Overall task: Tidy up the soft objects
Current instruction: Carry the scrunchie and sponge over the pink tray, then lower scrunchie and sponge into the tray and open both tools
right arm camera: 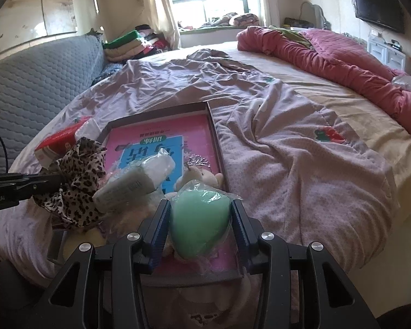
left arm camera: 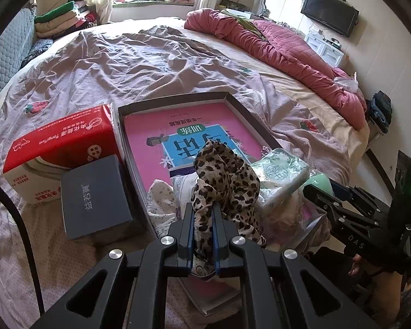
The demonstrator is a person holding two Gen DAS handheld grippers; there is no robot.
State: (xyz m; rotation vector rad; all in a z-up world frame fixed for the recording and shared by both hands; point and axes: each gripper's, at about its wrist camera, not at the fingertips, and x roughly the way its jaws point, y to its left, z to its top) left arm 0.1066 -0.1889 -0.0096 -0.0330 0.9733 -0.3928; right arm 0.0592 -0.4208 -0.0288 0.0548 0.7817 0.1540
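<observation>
My left gripper point(left arm camera: 203, 213) is shut on a leopard-print scarf point(left arm camera: 227, 181) and holds it above the near end of a shallow brown box point(left arm camera: 234, 104) lined with a pink book. The scarf also shows in the right wrist view point(right arm camera: 79, 183). My right gripper point(right arm camera: 200, 205) is shut on a green sponge in clear wrap point(right arm camera: 200, 219) over the box's near right end. A wrapped tissue pack point(right arm camera: 137, 181), a small plush toy point(right arm camera: 202, 176) and a white floral cloth point(left arm camera: 161, 203) lie in the box.
A red and white carton point(left arm camera: 57, 148) and a dark blue box point(left arm camera: 96, 194) sit left of the brown box on the rumpled lilac sheet point(left arm camera: 150, 63). A red quilt point(left arm camera: 287, 49) lies along the bed's right side. A grey headboard point(right arm camera: 35, 82) is at left.
</observation>
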